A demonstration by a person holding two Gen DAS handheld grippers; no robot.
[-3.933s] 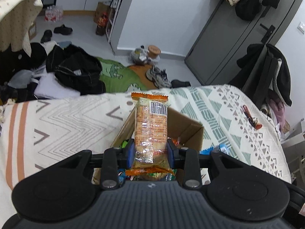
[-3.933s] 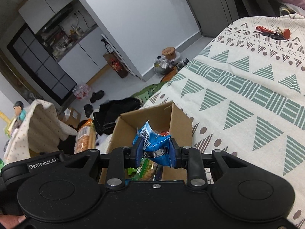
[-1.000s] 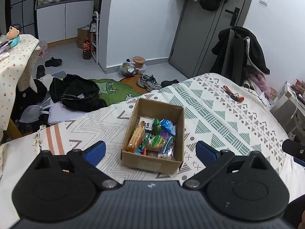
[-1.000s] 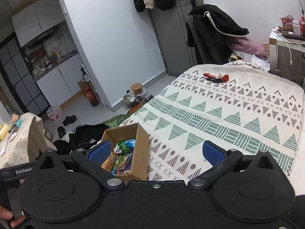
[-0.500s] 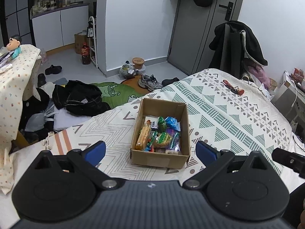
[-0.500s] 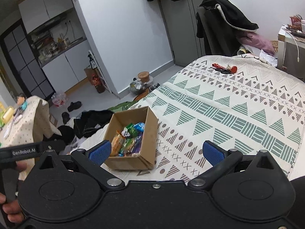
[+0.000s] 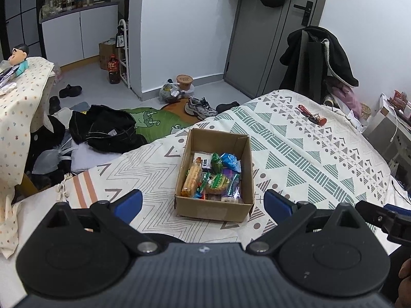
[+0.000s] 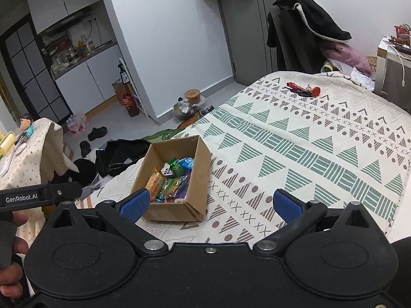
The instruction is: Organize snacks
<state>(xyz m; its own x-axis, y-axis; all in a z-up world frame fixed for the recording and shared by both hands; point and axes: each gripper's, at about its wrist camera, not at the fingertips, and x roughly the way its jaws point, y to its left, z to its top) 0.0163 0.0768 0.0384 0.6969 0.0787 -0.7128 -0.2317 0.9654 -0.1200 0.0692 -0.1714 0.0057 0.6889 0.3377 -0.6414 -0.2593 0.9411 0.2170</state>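
Observation:
An open cardboard box (image 7: 221, 138) (image 8: 203, 159) sits on the patterned bedspread and holds several snack packets. Among them lie an orange biscuit pack (image 7: 191, 177) (image 8: 155, 181), a blue packet (image 7: 230, 160) (image 8: 187, 161) and green wrappers (image 7: 217, 182). My left gripper (image 7: 203, 202) hangs open well above and in front of the box, with nothing between its blue pads. My right gripper (image 8: 210, 202) is open too, held back from the box on its right side. The right gripper's tip (image 7: 388, 215) shows at the lower right of the left wrist view.
Red keys (image 7: 312, 114) (image 8: 304, 89) lie on the far part of the bed (image 8: 308, 138). Dark clothes (image 7: 102, 128), shoes and a green mat cover the floor to the left. A table with a spotted cloth (image 7: 18, 97) stands far left, a coat-draped chair (image 8: 300, 33) behind the bed.
Both grippers held snacks over the box 3.9 s ago; those snacks now lie inside. Both grippers have opened, pulled back and risen, so the box looks smaller.

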